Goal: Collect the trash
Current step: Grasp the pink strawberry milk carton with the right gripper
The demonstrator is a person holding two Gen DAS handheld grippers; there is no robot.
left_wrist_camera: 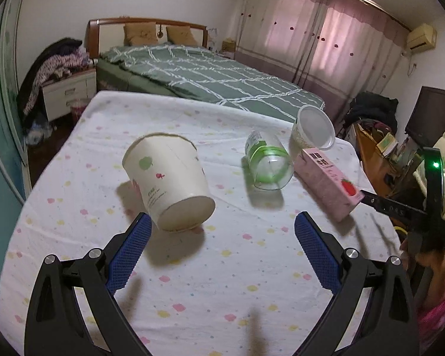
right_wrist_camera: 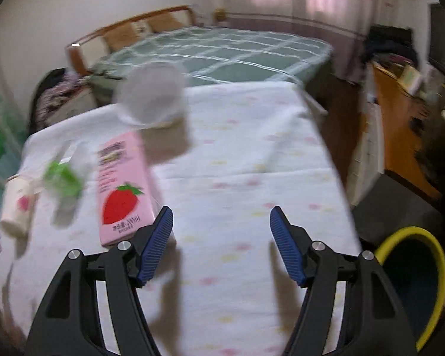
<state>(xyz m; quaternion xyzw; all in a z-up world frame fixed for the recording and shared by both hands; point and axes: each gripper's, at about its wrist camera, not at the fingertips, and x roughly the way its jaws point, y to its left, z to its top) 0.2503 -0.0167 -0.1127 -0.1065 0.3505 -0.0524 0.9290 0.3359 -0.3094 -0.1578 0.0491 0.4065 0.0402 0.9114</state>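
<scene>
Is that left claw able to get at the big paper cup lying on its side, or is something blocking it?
Probably yes. The left gripper is open and empty, and the paper cup lies just ahead beside its left finger, with only bare tablecloth between. The clear cup sits apart.

Table cover [left_wrist_camera: 192, 267]: white, scattered small pink, yellow and pale green blobs. Paper cup [left_wrist_camera: 167, 182]: cream with a green apple mark and a small pink one; carton [right_wrist_camera: 123, 190]: pink, red strawberry with green leaves, dark print; clear bottle [left_wrist_camera: 268, 163]: bright green bands. Bin [right_wrist_camera: 430, 267]: yellow rim, dark blue inside; bedspread [left_wrist_camera: 210, 77]: grey-green, white grid lines; gripper pads [left_wrist_camera: 316, 250]: blue on black arms.
</scene>
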